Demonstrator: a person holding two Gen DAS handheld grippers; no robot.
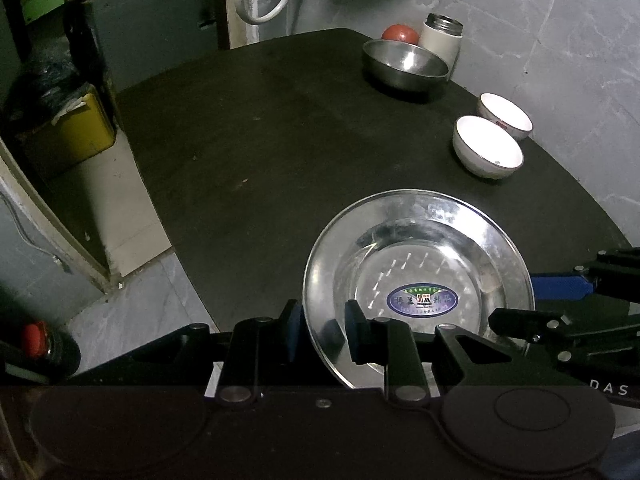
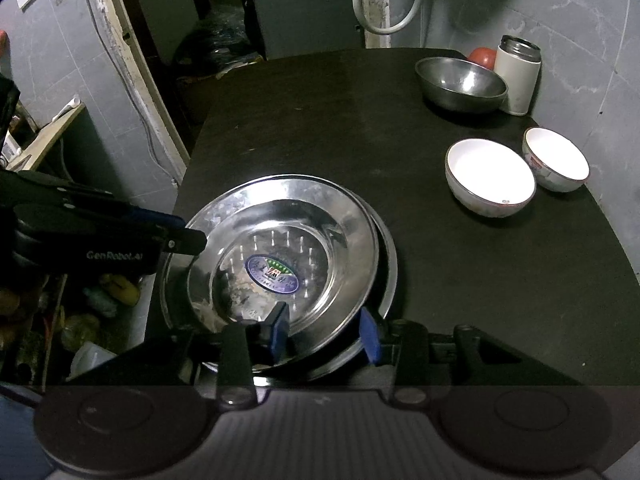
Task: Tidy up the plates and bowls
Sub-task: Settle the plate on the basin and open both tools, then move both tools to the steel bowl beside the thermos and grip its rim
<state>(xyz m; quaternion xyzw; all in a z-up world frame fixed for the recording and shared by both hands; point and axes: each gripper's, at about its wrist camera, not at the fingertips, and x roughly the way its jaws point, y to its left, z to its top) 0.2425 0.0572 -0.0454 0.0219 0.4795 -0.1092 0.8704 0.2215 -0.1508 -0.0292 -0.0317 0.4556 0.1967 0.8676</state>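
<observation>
1. Table (image 1: 260, 152): dark, with rounded corners, standing against a grey wall (image 1: 540, 20).
2. Steel plate (image 1: 420, 248): lies at the near edge of the table. A blue oval sticker (image 1: 422, 300) sits in its centre.
3. Second plate (image 2: 390, 252): in the right wrist view, a second steel rim shows under the right side of the top plate. The two appear stacked, the upper one shifted slightly left.
4. Left gripper (image 1: 322, 334): jaws open, one on each side of the plate's near-left rim. The outer blue pad (image 1: 294, 332) stands just outside the rim and the inner pad is above the plate's inside surface. A gap shows between pads and rim, so nothing is clamped.
5. Right gripper (image 2: 324, 334): jaws open, set astride the near rim of the top plate. The left finger (image 2: 278, 330) is over the inside of the plate and the right one is outside the rim. Whether either pad touches the metal cannot be told.
6. Each gripper also shows in the other's view, at the plate's opposite edge.
7. White bowls: the nearer bowl (image 1: 488, 146) and the farther bowl (image 1: 505, 115) stand upright just beside each other along the right edge of the table, well apart from the plates.
8. Steel bowl (image 1: 404, 65): upright at the far right corner of the table.
9. White flask (image 1: 440, 38): stands just behind the steel bowl, with a red round object (image 1: 399, 34) beside it.
10. Yellow container (image 1: 76, 128): on the floor left of the table.
</observation>
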